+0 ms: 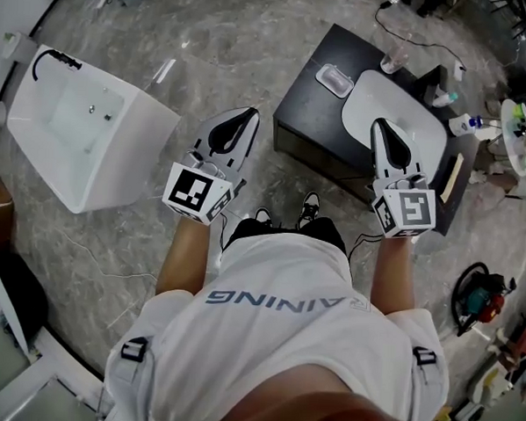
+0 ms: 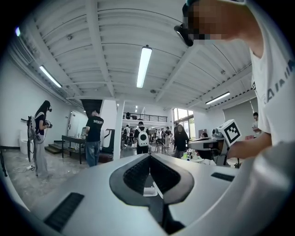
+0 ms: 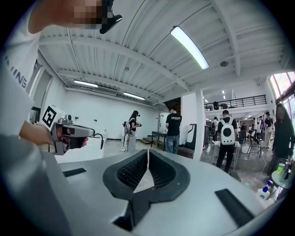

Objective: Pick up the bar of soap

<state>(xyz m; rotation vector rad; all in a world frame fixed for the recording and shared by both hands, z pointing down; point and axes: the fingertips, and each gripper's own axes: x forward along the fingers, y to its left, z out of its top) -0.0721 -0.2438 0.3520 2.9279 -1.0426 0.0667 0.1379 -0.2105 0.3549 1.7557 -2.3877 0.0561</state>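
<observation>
A small pale soap dish (image 1: 334, 79) with a whitish bar in it lies on the black table (image 1: 312, 111), left of a white basin (image 1: 400, 111). My left gripper (image 1: 250, 114) is held out over the floor, left of the table, shut with nothing in it. My right gripper (image 1: 377, 123) hovers over the basin, also shut and holding nothing. In the left gripper view the left gripper (image 2: 150, 156) points level into the room, and so does the right gripper (image 3: 147, 151) in the right gripper view. Neither gripper view shows the soap.
A white bathtub (image 1: 82, 130) stands on the marble floor at the left. Bottles and clutter (image 1: 465, 123) sit past the table's right end. A red-and-teal tool (image 1: 478, 296) lies on the floor at right. Several people (image 2: 140, 137) stand in the hall.
</observation>
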